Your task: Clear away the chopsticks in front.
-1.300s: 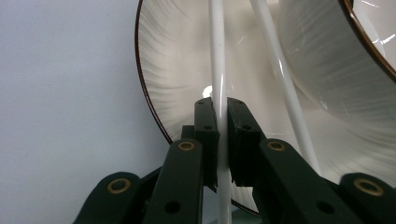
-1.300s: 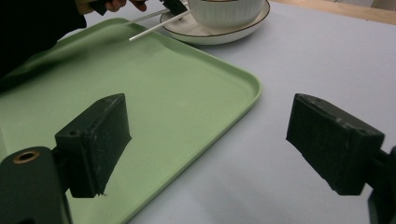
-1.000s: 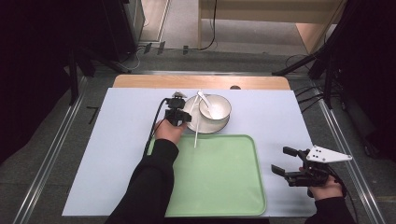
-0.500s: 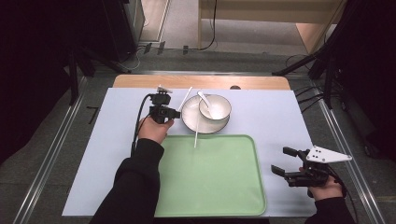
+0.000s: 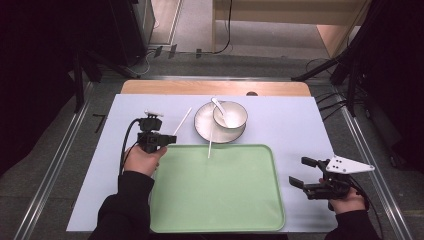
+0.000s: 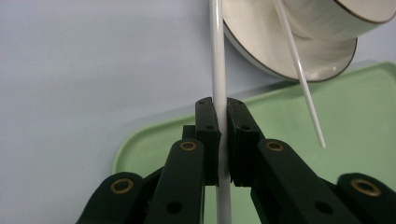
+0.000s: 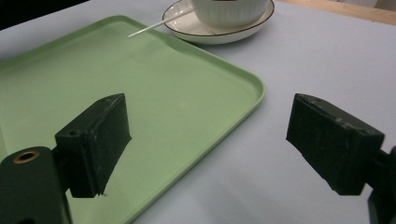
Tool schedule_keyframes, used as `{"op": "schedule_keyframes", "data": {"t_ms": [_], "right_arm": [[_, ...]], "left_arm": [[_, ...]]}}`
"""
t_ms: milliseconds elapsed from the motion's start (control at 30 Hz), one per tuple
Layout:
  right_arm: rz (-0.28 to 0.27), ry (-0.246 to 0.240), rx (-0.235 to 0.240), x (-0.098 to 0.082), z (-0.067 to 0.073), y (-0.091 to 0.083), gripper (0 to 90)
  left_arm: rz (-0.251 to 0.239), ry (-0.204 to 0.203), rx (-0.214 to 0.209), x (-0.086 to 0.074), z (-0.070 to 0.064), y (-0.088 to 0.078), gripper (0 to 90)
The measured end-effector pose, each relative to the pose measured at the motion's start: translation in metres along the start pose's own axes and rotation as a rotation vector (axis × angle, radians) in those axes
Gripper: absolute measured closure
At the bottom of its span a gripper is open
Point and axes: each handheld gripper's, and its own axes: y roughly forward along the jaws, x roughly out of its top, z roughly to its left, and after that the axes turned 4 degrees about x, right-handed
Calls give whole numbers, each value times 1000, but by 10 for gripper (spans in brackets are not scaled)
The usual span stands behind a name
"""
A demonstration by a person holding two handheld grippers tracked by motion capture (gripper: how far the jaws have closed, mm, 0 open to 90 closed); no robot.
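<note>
Squarely between fingers (image 6: 243, 133), white chopstick (image 6: 218, 70).

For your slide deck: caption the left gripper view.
Left claw shut on a white chopstick beside plate and green tray.

White chopstick (image 6: 217, 56) and bowl (image 6: 336, 21) cut off at frame top

Your matt black plastic left gripper (image 6: 220, 135) pinches a smooth white chopstick (image 6: 217, 56); beyond it, a glossy glazed plate (image 6: 299, 60), a satin green plastic tray (image 5: 215, 190) and a matt pale table cover (image 5: 100, 165).
</note>
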Motion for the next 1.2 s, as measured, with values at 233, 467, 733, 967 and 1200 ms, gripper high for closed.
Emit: {"op": "schedule_keyframes", "data": {"t_ms": [233, 467, 733, 967, 1200], "right_arm": [[5, -2, 10, 2, -1, 4, 138], [9, -10, 24, 6, -1, 10, 138], [14, -19, 39, 9, -2, 15, 138], [9, -21, 44, 10, -2, 17, 138], [11, -21, 49, 10, -2, 17, 138]], "left_arm": [[3, -4, -21, -33, -3, -14, 854], [24, -25, -17, -65, -3, -26, 853], [57, -43, -5, -96, -3, -31, 852], [93, -66, 38, -110, 0, -22, 850], [118, -31, 66, -110, -8, -3, 829]]}}
